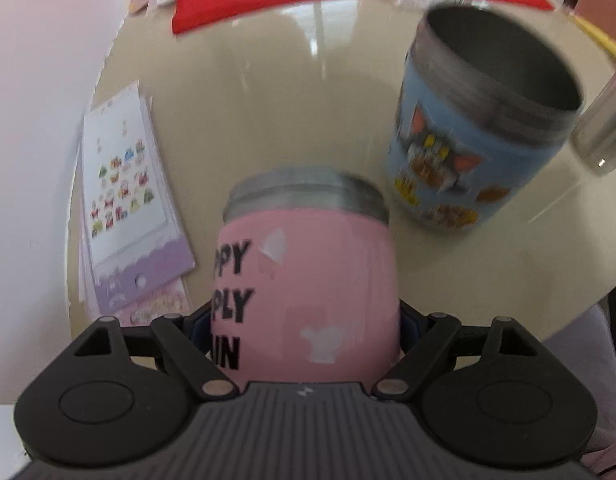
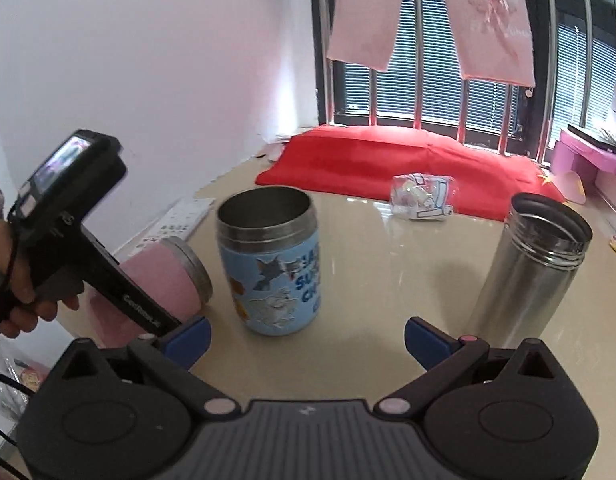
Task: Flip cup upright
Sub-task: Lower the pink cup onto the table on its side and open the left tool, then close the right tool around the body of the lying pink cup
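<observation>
— Ribbed grey housing fills the bottom of both wrist views; just past it in the left view sits the pink cup [image 1: 308, 292], clenched between the fingers of the left gripper [image 1: 306, 334], which grips it low on its body near the base.

— And where is that cup in the right view?

— At the left middle of the frame, the pink cup [image 2: 164, 284] lies tilted with its steel rim pointing toward the blue cartoon cup [image 2: 270, 264]; I judge it is partway through the turn, mouth not yet up; whether it touches the table [image 2: 387, 280] I cannot tell.

— Why grasp so low?

— Probably so the rim swings free and the base can be set down flat; the blue cartoon cup stands upright and open just beside it, so the swing wants room.

— The right gripper?

— The right gripper [image 2: 306, 338] is released, blue pads wide apart, holding nothing; it hangs low in the frame, facing the blue cartoon cup.

— The surroundings?

— A glossy beige table, reflective; a steel flask [image 2: 535, 264] stands open at the right; a sticker sheet [image 1: 128, 192] lies at the left of the left view; a red cloth [image 2: 391, 168] and a clear packet [image 2: 421, 196] lie at the far edge below a barred window [image 2: 427, 92], with pink garments [image 2: 487, 20] hanging over it and a white wall [image 2: 168, 60] at the upper left.
</observation>
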A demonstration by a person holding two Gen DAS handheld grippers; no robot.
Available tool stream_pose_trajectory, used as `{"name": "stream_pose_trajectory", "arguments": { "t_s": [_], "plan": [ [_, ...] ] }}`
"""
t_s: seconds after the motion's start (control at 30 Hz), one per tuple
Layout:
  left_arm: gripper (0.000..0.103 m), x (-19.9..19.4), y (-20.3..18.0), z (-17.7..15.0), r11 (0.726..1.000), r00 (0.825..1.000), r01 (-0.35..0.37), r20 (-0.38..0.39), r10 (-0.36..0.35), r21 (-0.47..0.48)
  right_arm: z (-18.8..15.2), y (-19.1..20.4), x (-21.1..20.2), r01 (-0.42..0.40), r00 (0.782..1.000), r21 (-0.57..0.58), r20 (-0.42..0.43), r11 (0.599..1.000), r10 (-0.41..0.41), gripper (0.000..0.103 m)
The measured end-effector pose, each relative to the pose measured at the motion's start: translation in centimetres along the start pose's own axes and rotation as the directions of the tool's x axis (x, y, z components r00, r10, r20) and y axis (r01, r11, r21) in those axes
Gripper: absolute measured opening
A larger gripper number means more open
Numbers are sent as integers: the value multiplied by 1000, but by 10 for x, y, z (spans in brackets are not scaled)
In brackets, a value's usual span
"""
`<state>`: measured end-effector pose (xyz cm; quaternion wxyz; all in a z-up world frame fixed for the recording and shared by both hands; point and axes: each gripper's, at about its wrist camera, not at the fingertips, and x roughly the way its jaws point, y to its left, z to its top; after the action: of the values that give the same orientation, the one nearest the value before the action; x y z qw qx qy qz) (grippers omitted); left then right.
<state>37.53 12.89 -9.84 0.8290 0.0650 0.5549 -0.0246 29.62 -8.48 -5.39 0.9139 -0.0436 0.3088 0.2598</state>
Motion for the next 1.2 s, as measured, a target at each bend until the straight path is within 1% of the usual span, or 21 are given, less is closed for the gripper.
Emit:
{"name": "stream_pose_trajectory", "arguments": {
  "t_s": [0.03, 0.07, 0.13, 0.2, 0.23, 0.3, 0.37, 0.43, 0.5, 0.57, 0.6, 0.63, 0.73, 0.8, 0.9, 0.97, 1.07, 1.13, 1.2],
  "plan": [
    [92, -7, 0, 0, 1000, 1000, 11, 29, -11, -2, 1, 0, 1, 3, 1000, -1, 0, 1000, -3, 103],
    [100, -17, 2, -2, 1000, 998, 18, 63, -18, -4, 1, 0, 1, 4, 1000, -6, 1, 1000, -4, 103],
    [103, -38, 4, -8, 1000, 991, 3, 132, -3, 0, 3, 4, 1, 4, 1000, -15, 4, 1000, -4, 103],
    [103, -64, 8, -22, 1000, 977, -15, 212, 14, 2, 5, 10, 0, 3, 1000, -22, 7, 1000, -3, 103],
    [103, -76, 10, -32, 1000, 968, -24, 249, 25, -8, 5, 13, -1, 2, 1000, -22, 9, 1000, -2, 103],
    [103, -99, 17, -57, 999, 943, -30, 330, 40, -34, 5, 23, -4, 2, 1000, -24, 14, 1000, -2, 103],
    [103, -114, 25, -81, 997, 917, -8, 397, 37, -73, 5, 35, -6, 2, 1000, -25, 14, 1000, -2, 103],
    [103, -124, 32, -108, 992, 898, 23, 438, 34, -124, 3, 49, -7, 0, 1000, -28, 8, 1000, 0, 103],
    [103, -124, 42, -127, 982, 889, 64, 458, 24, -176, 1, 62, -8, -4, 1000, -34, -2, 999, 4, 103],
    [103, -120, 52, -143, 973, 885, 106, 467, 2, -206, 0, 76, -8, -5, 1000, -42, -12, 999, 5, 103],
    [103, -119, 56, -149, 971, 883, 115, 469, -3, -211, 1, 84, -7, -4, 1000, -48, -19, 999, 3, 103],
    [103, -118, 59, -155, 970, 882, 118, 471, -4, -212, 2, 91, -7, -2, 1000, -52, -26, 999, 1, 103],
    [103, -118, 67, -166, 972, 877, 96, 480, 19, -214, 6, 110, -6, 2, 999, -73, -35, 997, -5, 103],
    [103, -116, 75, -171, 969, 875, 105, 484, 17, -224, 10, 121, -4, 9, 999, -84, -37, 996, -12, 103],
    [103, -113, 85, -180, 968, 875, 98, 483, 26, -229, 18, 132, 4, 6, 998, -65, -60, 998, -10, 103],
    [103, -108, 92, -183, 971, 878, 86, 478, 33, -224, 27, 138, 17, 1, 996, -8, -93, 1000, -2, 103],
    [103, -102, 99, -185, 971, 885, 75, 464, 40, -228, 42, 143, 45, 3, 988, 125, -155, 992, 17, 103],
    [103, -100, 105, -188, 970, 889, 73, 455, 42, -232, 47, 148, 68, 32, 980, 190, -201, 981, 7, 103],
    [103, -98, 112, -190, 967, 892, 74, 450, 45, -243, 49, 154, 88, 85, 969, 219, -245, 972, -29, 103]
  ]
}}
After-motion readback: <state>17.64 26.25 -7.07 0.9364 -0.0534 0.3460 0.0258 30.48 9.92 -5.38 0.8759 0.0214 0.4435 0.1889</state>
